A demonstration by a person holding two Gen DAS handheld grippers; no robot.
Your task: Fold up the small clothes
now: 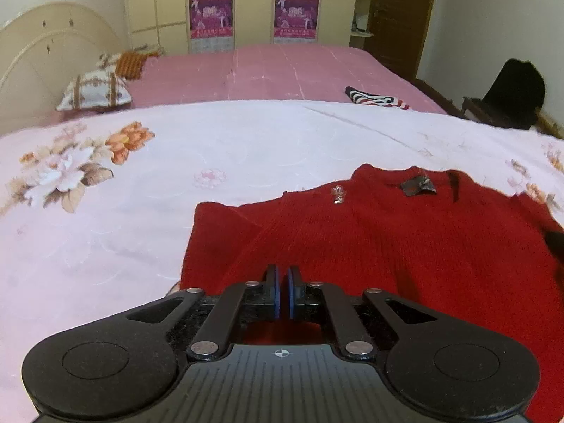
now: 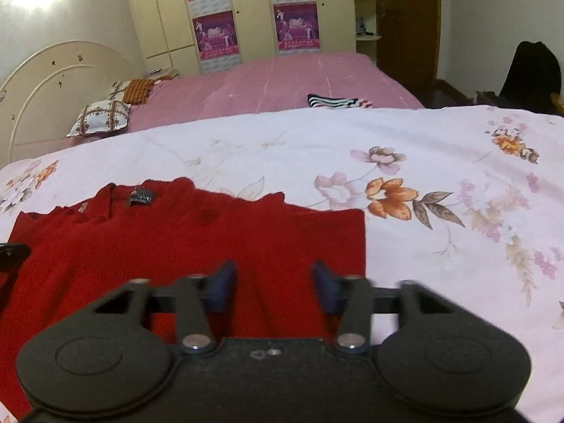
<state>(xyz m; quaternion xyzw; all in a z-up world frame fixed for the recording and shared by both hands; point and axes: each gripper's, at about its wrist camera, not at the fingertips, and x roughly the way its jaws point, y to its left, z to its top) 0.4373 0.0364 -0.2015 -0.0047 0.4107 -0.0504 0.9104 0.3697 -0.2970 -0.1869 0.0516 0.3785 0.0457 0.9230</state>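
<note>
Left gripper (image 1: pixel 282 275) over the sweater's (image 1: pixel 405 246) left part, blue pads pressed together, nothing visibly pinched. Sweater flat on floral sheet (image 1: pixel 105 246), collar away. Right gripper (image 2: pixel 275 282) parted, blurred, above the sweater's right part, nothing gripped.

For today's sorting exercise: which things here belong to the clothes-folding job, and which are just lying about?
Part of the job:
red sweater
left hand-held gripper
right hand-held gripper
floral sheet

Lying about:
striped garment
pillow
wardrobe

Pink bed (image 1: pixel 282 70), cream wardrobe (image 1: pixel 169 0), perhaps a chair (image 1: pixel 507 95)
</note>
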